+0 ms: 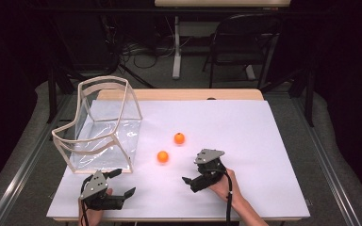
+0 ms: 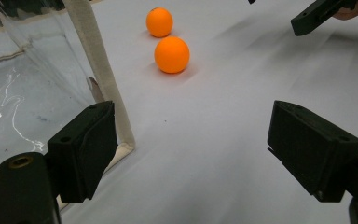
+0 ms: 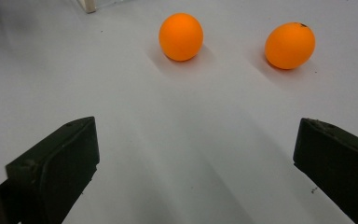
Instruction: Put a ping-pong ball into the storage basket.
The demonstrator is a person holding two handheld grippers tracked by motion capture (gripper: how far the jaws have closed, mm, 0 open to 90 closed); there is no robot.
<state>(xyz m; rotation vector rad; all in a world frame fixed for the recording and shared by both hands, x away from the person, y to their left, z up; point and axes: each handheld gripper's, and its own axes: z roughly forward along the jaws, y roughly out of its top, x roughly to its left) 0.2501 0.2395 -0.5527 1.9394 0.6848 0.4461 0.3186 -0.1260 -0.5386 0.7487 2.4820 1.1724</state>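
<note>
Two small orange balls, round and smooth, resting apart on the white sheet right of the clear bag. Nearer ball [image 1: 162, 157] left of centre; farther ball [image 1: 179, 138] (a dark speck on top) just beyond, slightly right.

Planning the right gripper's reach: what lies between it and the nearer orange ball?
Nothing: in the right gripper view, only bare white table cover lies between the open right gripper and the nearer orange ball.

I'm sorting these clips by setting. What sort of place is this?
Probably a lab or workshop test bench: a white-covered table, loose cables on the floor behind it, and a folding chair by another desk.
</note>
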